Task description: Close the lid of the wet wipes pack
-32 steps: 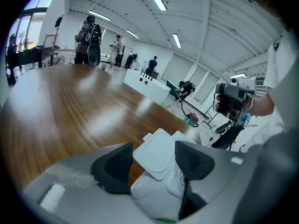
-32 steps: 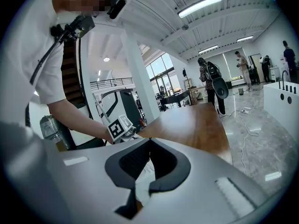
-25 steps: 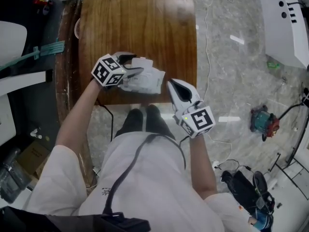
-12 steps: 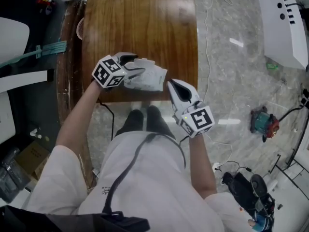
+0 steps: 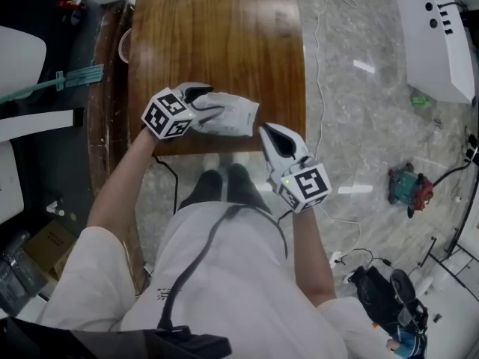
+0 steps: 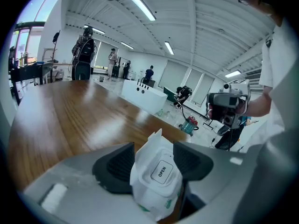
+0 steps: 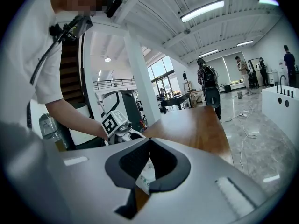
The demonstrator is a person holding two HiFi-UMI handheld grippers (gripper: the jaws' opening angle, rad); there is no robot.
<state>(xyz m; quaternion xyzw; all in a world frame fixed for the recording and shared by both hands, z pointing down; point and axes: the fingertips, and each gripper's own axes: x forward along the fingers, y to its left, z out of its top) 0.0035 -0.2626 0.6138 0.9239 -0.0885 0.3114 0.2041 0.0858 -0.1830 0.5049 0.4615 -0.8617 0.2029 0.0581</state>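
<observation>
The wet wipes pack is seen lying near the lower edge of the wooden table, just left of the centre of the head view. It is gripped at its left end by the left hand-held gripper, whose jaws have just been closing with the pack between them. In the left gripper view both dark pads are pressed against the sides of the white pack, which is shown standing upright between them in the lower middle of the frame. The lid, marked "OPEN", is turned toward the camera and lies flat against the pack, so it appears to be shut. A crumpled white edge of the pack is seen sticking up above the lid.

The right hand-held gripper is held just to the lower right of the pack, at the table's lower edge and apart from the pack. Its jaws are brought together at the tips, and nothing is held in them; a small part of the pack can be made out beyond them in the right gripper view. Grey marbled floor fills the right of the head view.
</observation>
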